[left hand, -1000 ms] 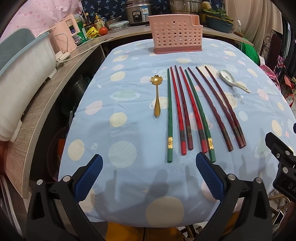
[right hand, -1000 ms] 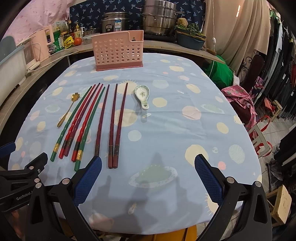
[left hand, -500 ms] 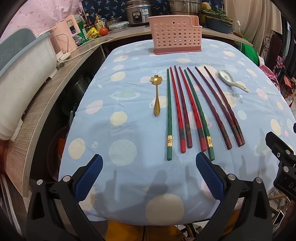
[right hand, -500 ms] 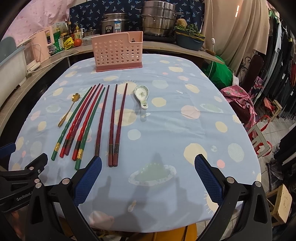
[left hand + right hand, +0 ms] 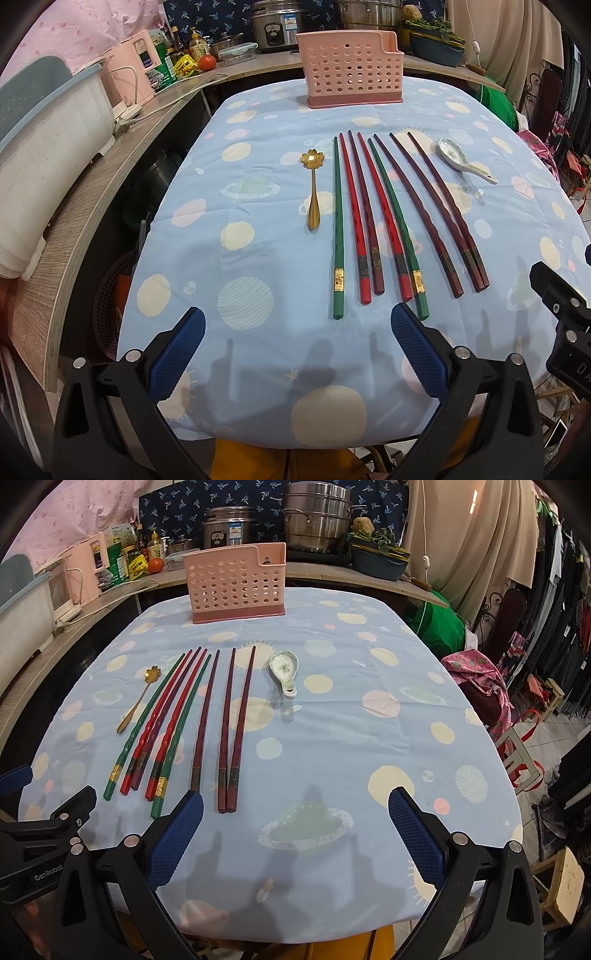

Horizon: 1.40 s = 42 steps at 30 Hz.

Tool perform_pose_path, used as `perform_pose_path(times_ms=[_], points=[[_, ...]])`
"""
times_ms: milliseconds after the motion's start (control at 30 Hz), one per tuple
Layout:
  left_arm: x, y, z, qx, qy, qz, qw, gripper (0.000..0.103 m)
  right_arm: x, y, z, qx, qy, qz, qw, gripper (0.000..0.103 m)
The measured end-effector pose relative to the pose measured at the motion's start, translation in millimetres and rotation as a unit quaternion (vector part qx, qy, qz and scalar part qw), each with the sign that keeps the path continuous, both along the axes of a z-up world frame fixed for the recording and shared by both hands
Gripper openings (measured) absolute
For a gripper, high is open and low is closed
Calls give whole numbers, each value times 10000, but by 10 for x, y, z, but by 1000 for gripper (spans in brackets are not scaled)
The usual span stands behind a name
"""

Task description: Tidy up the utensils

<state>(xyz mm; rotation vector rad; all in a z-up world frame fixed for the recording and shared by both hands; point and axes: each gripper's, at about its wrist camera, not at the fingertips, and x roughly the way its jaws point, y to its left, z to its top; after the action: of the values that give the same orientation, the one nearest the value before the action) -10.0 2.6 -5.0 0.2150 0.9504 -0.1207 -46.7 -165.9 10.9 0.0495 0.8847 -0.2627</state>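
Several chopsticks (image 5: 373, 218) (image 5: 177, 723) in green, red and dark maroon lie side by side on the blue patterned tablecloth. Left of them lies a gold flower-headed spoon (image 5: 313, 188) (image 5: 138, 699). To their right rests a white ceramic spoon (image 5: 461, 160) (image 5: 284, 670). A pink perforated utensil basket (image 5: 352, 70) (image 5: 236, 587) stands upright at the table's far end. My left gripper (image 5: 295, 350) hovers open over the near edge, just short of the chopstick ends. Equally open, my right gripper (image 5: 295, 830) hangs over bare cloth to the right of the chopsticks.
A wooden counter (image 5: 85, 206) runs along the left with a white tub (image 5: 40, 147), a pink appliance and bottles. Steel pots (image 5: 314, 520) stand behind the basket. Clothes and a stool (image 5: 524, 760) crowd the floor at right. The table's near edge (image 5: 295, 435) drops off below both grippers.
Both views have crept slightly; the utensils sit a touch higher in the frames. Nothing on the table has moved and both grippers have stayed open.
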Motion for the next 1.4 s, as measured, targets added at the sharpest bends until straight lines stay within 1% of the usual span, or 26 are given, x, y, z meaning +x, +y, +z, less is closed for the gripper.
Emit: perform_pose_path(times_ms=[1400], points=[[-24,4,11,6,-5,-3,10000,96,0,1,-4,10,-11,-10,10000,96]])
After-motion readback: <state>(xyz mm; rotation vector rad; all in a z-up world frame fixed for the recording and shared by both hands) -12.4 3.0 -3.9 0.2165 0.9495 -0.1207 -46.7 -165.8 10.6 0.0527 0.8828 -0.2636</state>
